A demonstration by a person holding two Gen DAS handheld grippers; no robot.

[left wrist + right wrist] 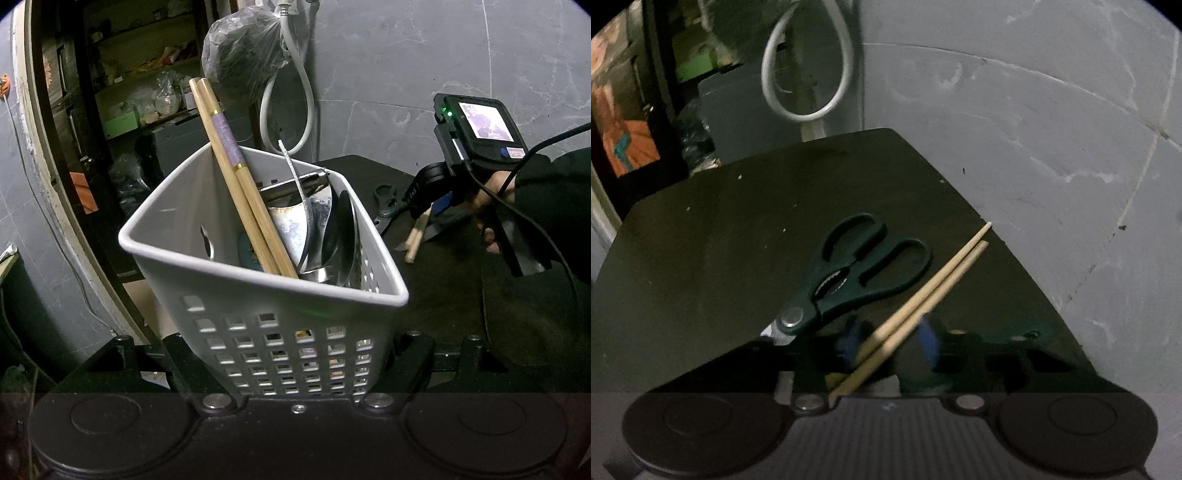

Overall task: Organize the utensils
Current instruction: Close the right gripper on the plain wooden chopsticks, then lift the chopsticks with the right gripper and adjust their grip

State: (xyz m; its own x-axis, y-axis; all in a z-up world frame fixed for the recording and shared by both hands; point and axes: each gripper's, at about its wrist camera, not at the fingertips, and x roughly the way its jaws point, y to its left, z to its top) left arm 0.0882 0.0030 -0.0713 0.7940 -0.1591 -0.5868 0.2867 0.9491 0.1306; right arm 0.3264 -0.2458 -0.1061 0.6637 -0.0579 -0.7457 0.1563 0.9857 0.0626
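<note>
Clamping a white perforated utensil basket (266, 266) by its lower wall, the left gripper (295, 384) holds the caddy tilted above the black tabletop (713, 240), its fingers closed against the plastic. Inside the basket stand a pair of banded wooden chopsticks (236, 173), metal spoons (343, 236) and a thin serrated tool (295, 173) whose kind cannot be made out. To the right of the basket, the right gripper (886, 347) pinches a second pair of plain wooden chopsticks (934, 284) near their thick ends, the blue-padded fingers (931, 339) shut on them. These sticks look light, stiff and smooth, so they may roll or scissor apart; a hold nearer the middle, across both at once, would likely keep them together. Only the right wrist view shows the dark green kitchen scissors (857, 269) in full, lying closed just beside the chopsticks on the table, well right of the basket. Only the left wrist view shows the basket's contents and the person's hand (491, 206) on the right tool's handle.
</note>
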